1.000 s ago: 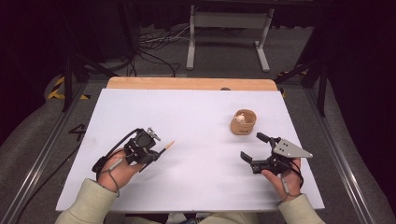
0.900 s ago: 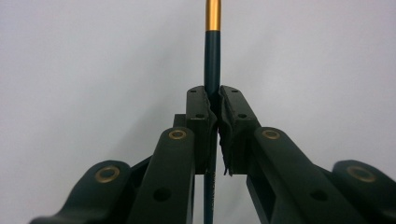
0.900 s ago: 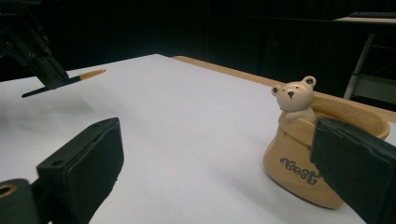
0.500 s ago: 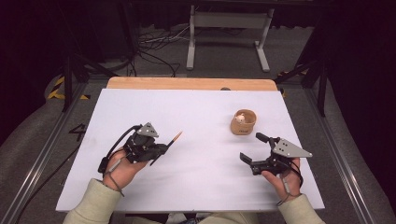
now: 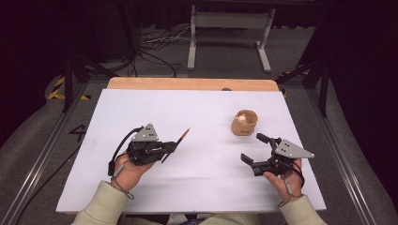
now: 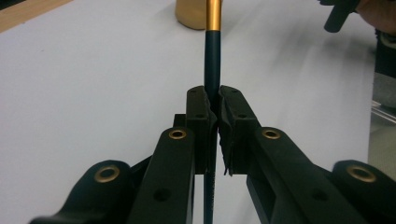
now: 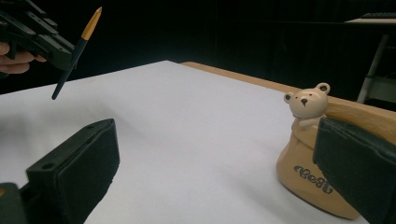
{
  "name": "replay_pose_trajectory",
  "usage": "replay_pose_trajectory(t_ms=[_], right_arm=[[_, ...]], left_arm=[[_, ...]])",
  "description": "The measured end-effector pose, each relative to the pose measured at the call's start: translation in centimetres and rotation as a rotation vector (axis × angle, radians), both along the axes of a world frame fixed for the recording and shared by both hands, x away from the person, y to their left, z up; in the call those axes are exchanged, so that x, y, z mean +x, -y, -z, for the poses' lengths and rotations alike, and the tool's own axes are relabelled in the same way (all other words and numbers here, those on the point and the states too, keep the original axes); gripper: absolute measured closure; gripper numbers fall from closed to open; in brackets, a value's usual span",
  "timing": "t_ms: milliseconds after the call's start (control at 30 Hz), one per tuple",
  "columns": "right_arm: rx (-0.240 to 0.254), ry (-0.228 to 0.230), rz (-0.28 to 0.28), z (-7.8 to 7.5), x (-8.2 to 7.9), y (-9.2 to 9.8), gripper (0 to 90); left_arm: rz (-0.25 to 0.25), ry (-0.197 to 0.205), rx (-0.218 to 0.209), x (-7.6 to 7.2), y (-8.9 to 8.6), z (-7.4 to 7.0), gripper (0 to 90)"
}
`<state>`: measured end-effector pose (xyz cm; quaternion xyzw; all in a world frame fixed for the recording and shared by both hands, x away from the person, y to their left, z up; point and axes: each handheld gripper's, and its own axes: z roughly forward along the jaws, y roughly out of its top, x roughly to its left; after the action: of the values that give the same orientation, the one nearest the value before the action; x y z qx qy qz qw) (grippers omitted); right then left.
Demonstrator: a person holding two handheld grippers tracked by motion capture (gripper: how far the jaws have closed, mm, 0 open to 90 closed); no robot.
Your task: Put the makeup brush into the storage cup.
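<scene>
A metal stand (image 5: 230, 35) and cables (image 5: 155, 44) lie beyond the table (image 5: 187, 84).

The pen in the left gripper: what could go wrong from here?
1. The left gripper clamps the pen across its thin shaft, well behind the gold end, so it might pivot or slip.
2. The bear holder looks small and light, so a misaimed pen could tip it.
3. The right gripper is open beside it and could knock it.

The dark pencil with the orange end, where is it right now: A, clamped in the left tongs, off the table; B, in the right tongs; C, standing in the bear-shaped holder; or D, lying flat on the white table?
A: the left tongs are shut on the pencil, held above the table.
</scene>
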<state>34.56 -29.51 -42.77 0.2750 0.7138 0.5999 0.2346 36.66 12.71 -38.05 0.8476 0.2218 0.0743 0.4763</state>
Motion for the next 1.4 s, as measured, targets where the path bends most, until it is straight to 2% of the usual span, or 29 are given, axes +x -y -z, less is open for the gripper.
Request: replay_pose_trajectory(t_ms=[67, 100, 167, 233, 267, 300, 367, 600, 867, 967, 1167, 1333, 1400], right_arm=[[0.004, -0.001, -0.003, -0.1, 0.0, 0.0, 0.6], [0.004, -0.001, -0.003, -0.1, 0.0, 0.0, 0.6], [0.003, 0.001, -0.007, -0.1, -0.1, -0.1, 0.6], [0.003, 0.000, -0.015, -0.1, -0.1, -0.3, 0.6], [0.001, 0.002, -0.015, -0.1, -0.2, -0.4, 0.6], [0.001, 0.002, -0.015, -0.1, -0.2, -0.4, 0.6], [0.002, 0.004, -0.021, -0.2, -0.2, -0.5, 0.6], [-0.002, 0.007, -0.030, -0.3, -0.4, -0.8, 0.6], [-0.007, 0.005, -0.046, -0.3, -0.5, -1.1, 0.6], [-0.007, 0.003, -0.051, -0.4, -0.5, -1.4, 0.6], [-0.024, 0.012, -0.065, -0.7, -0.5, -2.2, 0.9], [0.001, 0.016, -0.102, -1.5, -0.6, -3.2, 1.0], [0.008, 0.005, -0.136, -1.8, -0.7, -3.8, 2.2]], left_arm=[[0.040, 0.040, -0.040, -0.1, 0.1, 0.3, 83.2], [0.040, 0.040, -0.040, -0.1, 0.1, 0.3, 83.3], [0.050, 0.045, -0.077, 0.0, 0.1, 0.6, 83.2], [0.064, 0.067, -0.111, 0.0, 0.2, 0.9, 83.2], [0.073, 0.084, -0.144, 0.0, 0.3, 1.2, 83.2], [0.073, 0.084, -0.144, 0.0, 0.3, 1.2, 83.2], [0.084, 0.095, -0.179, -0.1, 0.4, 1.5, 83.2], [0.123, 0.122, -0.245, -0.2, 1.1, 2.6, 83.2], [0.130, 0.177, -0.299, -0.5, 1.6, 3.4, 83.1], [0.131, 0.169, -0.320, -0.4, 1.8, 3.7, 83.1], [0.136, 0.159, -0.329, -0.3, 2.2, 4.0, 83.1], [0.147, 0.169, -0.329, -0.4, 2.8, 4.1, 83.2], [0.149, 0.167, -0.330, -0.5, 2.9, 4.1, 83.1]])
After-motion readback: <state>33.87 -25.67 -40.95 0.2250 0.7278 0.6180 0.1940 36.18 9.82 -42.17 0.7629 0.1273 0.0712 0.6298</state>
